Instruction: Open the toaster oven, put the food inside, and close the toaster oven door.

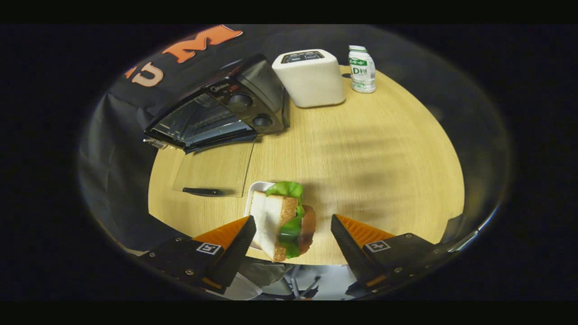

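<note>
Gripper (289, 234): its jaws are standing spread wide, with the sandwich sitting in the gap between the two fingers; the left finger (235, 246) is lying close against the white bread face, though contact cannot be told, and the right finger (350, 246) is standing clear of the food.
Sandwich (283, 221): it is standing on edge, white bread toward the left finger, green lettuce and a brown filling showing toward the right; it is resting on a small white plate.
Plate (255, 192): it is sitting at the near edge of the table, its corner showing beyond the sandwich.
Toaster oven (221, 113): it is sitting at the far left of the table, well beyond the fingers, with its glass door (214, 169) lying open flat on the tabletop, handle toward the plate.
Toaster (311, 76): white, it is standing just right of the oven.
Bottle (362, 69): it is standing upright beside the toaster.
Table (375, 171): a round, light wooden top is carrying everything.
</note>
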Available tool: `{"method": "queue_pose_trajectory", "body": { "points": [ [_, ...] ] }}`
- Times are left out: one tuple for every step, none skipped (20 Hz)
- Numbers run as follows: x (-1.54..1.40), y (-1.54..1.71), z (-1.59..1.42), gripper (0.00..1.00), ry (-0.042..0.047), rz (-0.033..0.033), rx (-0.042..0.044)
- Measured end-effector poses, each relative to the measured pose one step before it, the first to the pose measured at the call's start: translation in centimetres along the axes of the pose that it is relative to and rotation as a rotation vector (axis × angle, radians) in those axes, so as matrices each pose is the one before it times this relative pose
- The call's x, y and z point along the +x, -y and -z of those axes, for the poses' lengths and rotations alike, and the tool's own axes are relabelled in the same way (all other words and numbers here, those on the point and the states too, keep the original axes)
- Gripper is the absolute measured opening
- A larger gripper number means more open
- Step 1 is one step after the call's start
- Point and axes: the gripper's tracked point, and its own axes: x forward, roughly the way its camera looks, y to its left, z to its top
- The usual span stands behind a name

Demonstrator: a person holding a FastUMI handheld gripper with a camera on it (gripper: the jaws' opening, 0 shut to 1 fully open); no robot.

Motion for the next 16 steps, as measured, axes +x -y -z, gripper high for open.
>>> {"method": "queue_pose_trajectory", "body": {
  "points": [
    [0.790, -0.081, 0.110, 0.99, -0.00617, -0.01885, 0.01593],
    [0.594, -0.074, 0.110, 0.99, -0.00591, -0.01088, 0.02517],
    [0.134, -0.334, 0.119, 0.93, -0.00372, -0.02499, 0.02335],
    [0.173, -0.448, -0.124, 0.85, -0.00200, -0.02374, 0.01857],
    [0.011, -0.132, 0.234, 0.72, -0.00545, -0.01288, 0.00847],
    [-0.358, -0.226, -0.159, 0.65, 0.00241, -0.01549, 0.00901],
    [-0.370, -0.514, -0.268, 0.56, 0.00898, -0.02149, 0.02061],
    [-0.450, -0.652, -0.390, 0.46, 0.01733, -0.01536, 0.02951],
    [-0.212, -0.064, -0.128, 0.37, 0.01522, 0.01514, -0.00368],
    [-0.505, -0.017, 0.065, 0.34, -0.00010, 0.01541, -0.01982],
    [-0.608, -0.159, 0.415, 0.32, -0.00349, 0.01865, -0.01336],
    [-0.759, -0.227, 0.060, 0.31, 0.00105, 0.01756, -0.01292],
    [-0.885, -0.258, -0.177, 0.30, 0.00705, 0.01774, -0.01424],
    [-1.014, -0.258, -0.327, 0.30, 0.01058, 0.01277, -0.01045],
    [-1.105, -0.355, -0.496, 0.30, 0.01835, 0.00655, -0.00431],
    [-1.060, -0.402, -0.834, 0.30, 0.02755, 0.00023, 0.00372]
  ]
}}
